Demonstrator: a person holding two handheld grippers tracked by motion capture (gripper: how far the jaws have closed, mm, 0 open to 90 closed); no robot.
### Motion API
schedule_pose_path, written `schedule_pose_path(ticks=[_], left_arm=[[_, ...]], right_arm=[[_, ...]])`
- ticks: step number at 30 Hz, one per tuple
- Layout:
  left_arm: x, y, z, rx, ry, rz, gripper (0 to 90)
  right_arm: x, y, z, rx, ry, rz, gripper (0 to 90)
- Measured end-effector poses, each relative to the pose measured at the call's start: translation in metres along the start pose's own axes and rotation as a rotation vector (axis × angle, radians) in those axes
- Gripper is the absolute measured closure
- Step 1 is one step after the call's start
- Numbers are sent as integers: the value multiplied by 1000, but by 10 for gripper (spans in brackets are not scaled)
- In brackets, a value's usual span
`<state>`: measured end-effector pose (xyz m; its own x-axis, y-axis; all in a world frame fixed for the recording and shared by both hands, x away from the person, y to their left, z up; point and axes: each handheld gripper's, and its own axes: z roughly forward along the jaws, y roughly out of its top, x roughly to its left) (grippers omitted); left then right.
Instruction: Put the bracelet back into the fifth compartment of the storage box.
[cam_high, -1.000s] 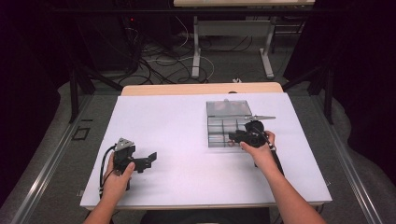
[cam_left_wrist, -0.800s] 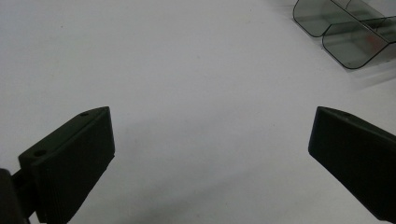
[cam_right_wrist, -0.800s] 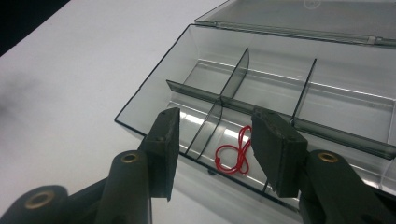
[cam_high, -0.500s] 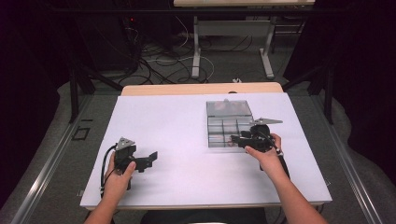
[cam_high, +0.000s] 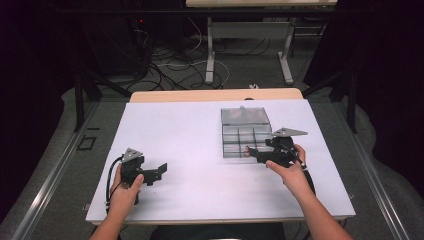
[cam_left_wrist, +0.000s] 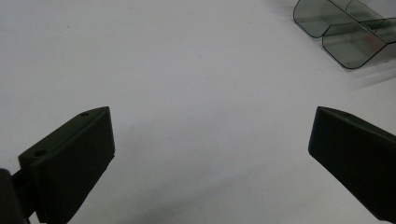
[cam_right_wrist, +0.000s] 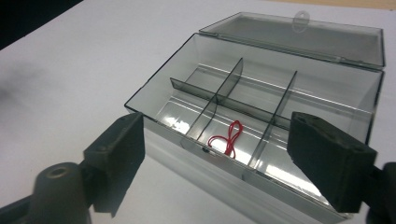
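Red string (cam_right_wrist: 227, 138) lies in clear box (cam_right_wrist: 261, 98) mid compartment, R gripper (cam_right_wrist: 215, 154) jaws just opened, empty; L gripper (cam_left_wrist: 210, 158) open

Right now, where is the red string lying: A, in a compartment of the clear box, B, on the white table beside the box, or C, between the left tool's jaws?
A: the red string lies in a front-row compartment of the open clear box.
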<state>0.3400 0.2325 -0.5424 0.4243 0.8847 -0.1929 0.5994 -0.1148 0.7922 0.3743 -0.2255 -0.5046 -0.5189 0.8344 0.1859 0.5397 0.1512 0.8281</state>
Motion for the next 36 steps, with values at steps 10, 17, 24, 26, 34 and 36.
schedule_pose_path(ticks=[10,17,24,26,34,36], left_arm=[[0,-1,0,-1,1,-6,4],[0,0,0,7,-4,-1,4],[1,0,-1,10,-7,-3,4],[1,0,0,3,-3,-4,4],[1,0,0,15,-9,-1,4],[1,0,0,11,-8,-3,4]], right_arm=[[-10,-10,-26,-15,-43,-17,148],[-24,-21,-44,-21,-82,-7,97],[-38,-32,-54,-17,-129,6,8],[-42,-34,-55,-20,-146,17,0],[-60,-44,-57,-27,-193,31,0],[-63,-47,-58,-30,-199,43,0]])
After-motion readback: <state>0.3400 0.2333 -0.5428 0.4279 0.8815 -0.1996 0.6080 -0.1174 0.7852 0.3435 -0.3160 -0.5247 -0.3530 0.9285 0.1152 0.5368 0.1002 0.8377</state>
